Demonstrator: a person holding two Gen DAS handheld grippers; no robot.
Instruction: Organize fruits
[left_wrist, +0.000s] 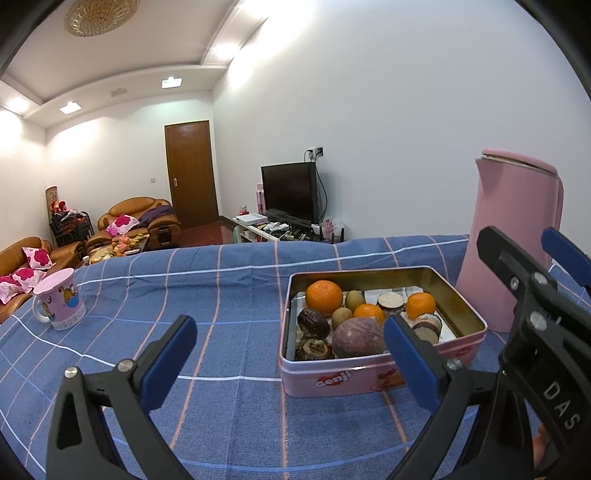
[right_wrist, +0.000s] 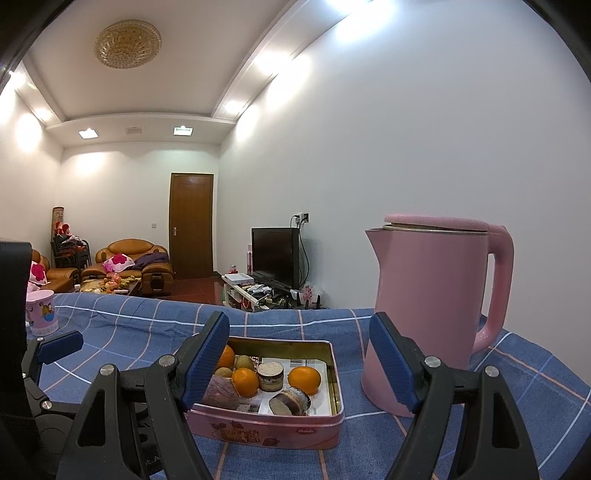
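Black fingers with blue pads fill the bottom of each wrist view. The left gripper has its fingers spread wide and holds nothing; it hangs above the blue checked cloth that covers the tabletop, its right pad in front of the near corner of a pink tin. The right gripper is also spread wide and empty, its left pad overlapping the tin's near left corner in that view and its right pad in front of the base of a pink kettle.

The tin stands open on the cloth, and the fruit lies inside it. A large orange sits at the far left corner, with two kiwis just beside it. A smaller orange lies in the middle and another toward the right. A round purple fruit rests against the near wall. Two dark, wrinkled fruits lie along the left side. Small layered cakes sit among the fruit on a printed paper liner.

The kettle stands upright just right of the tin, handle turned away from it. A pink cartoon mug stands well apart on the left of the cloth. Beyond the tabletop are a television, a brown door and orange sofas.
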